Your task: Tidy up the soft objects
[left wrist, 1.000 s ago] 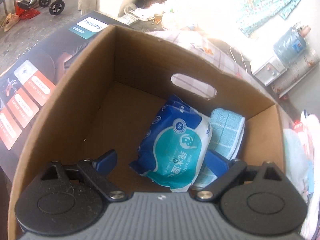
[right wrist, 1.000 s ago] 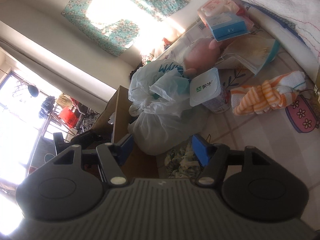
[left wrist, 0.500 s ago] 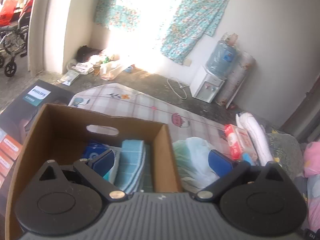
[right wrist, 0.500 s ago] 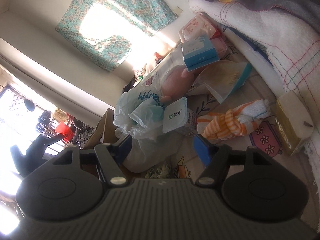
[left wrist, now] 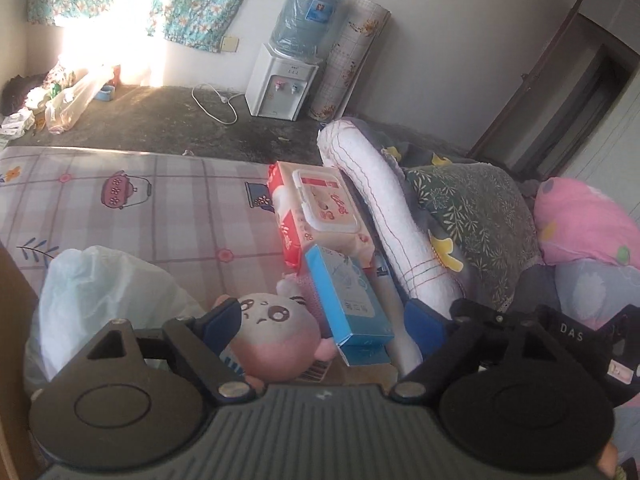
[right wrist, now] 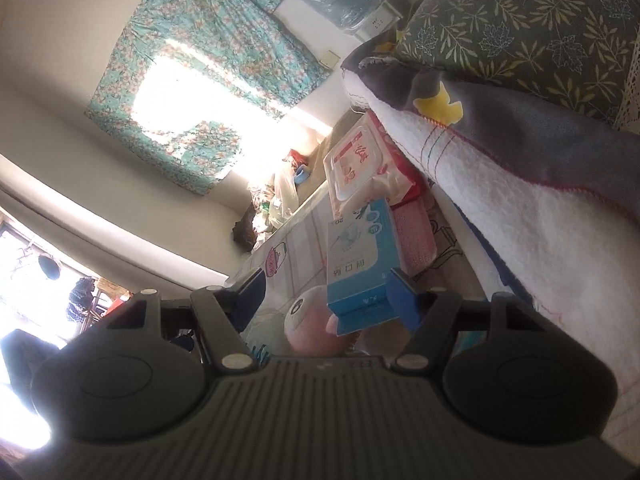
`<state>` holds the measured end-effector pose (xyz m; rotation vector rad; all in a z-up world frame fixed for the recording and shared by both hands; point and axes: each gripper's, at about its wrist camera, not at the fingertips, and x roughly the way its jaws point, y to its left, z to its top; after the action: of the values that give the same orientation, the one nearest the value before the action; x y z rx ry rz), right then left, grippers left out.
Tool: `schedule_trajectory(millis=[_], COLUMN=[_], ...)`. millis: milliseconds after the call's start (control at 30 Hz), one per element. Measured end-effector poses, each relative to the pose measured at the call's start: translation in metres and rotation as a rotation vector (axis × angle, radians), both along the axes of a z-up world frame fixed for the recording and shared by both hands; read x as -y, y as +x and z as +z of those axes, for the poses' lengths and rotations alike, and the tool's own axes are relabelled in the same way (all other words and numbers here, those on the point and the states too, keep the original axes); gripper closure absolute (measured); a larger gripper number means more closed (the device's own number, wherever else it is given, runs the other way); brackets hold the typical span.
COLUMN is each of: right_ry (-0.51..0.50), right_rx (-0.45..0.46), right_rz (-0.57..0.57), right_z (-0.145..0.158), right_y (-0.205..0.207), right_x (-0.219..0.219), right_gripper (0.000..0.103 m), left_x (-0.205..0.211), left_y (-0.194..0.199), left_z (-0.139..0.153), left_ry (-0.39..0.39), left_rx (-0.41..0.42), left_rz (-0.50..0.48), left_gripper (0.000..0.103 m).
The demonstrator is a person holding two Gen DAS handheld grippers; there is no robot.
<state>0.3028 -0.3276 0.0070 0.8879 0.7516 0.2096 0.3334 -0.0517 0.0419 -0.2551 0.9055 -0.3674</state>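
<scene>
A pink plush toy (left wrist: pixel 276 336) lies on the checked mat (left wrist: pixel 120 208), with a blue tissue box (left wrist: pixel 348 300) leaning beside it and a red-and-white wipes pack (left wrist: pixel 320 208) behind. My left gripper (left wrist: pixel 324 320) hovers over the plush and the box. Its jaws are closing, and both things lie below the gap without the pads touching them. In the right wrist view my right gripper (right wrist: pixel 326 292) stands open and empty near the same blue box (right wrist: pixel 356 256), plush (right wrist: pixel 316 328) and wipes pack (right wrist: pixel 360 164). A pink cloth (right wrist: pixel 416 240) lies next to the box.
A rolled white blanket (left wrist: pixel 384 208), a leaf-patterned pillow (left wrist: pixel 472 208) and a pink pillow (left wrist: pixel 580 220) pile up on the right. A white plastic bag (left wrist: pixel 100 292) sits to the left, by the cardboard box edge (left wrist: pixel 8 320). A water dispenser (left wrist: pixel 280 84) stands at the wall.
My left gripper swung out of the cardboard box, where a blue wipes pack and folded cloth lie, and over to the plush and blue box. My right gripper moved closer to the blue box and blanket.
</scene>
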Motion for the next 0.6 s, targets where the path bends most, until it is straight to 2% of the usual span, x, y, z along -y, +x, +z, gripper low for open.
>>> schedule_trajectory(millis=[167, 267, 400, 600], right_ry=[0.026, 0.048, 0.07, 0.091], right_rx=[-0.115, -0.187, -0.242, -0.229], right_rz=[-0.009, -0.024, -0.009, 0.014], right_z=[-0.036, -0.061, -0.085, -0.093], right_y=[0.061, 0.085, 0.107, 0.125], right_x=[0.004, 0.006, 0.001, -0.006], right_gripper=[0.047, 0.047, 0.046, 0.048], left_x=[0.033, 0.044, 0.048, 0.05], left_y=[0.039, 0.051, 0.062, 0.076], left_z=[-0.039, -0.056, -0.071, -0.082], left_ry=[-0.02, 0.008, 0.022, -0.007], left_rx=[-0.113, -0.157, -0.187, -0.233], left_rz=[-0.014, -0.034, -0.047, -0.029], left_gripper=[0.037, 0.047, 0.054, 0.054])
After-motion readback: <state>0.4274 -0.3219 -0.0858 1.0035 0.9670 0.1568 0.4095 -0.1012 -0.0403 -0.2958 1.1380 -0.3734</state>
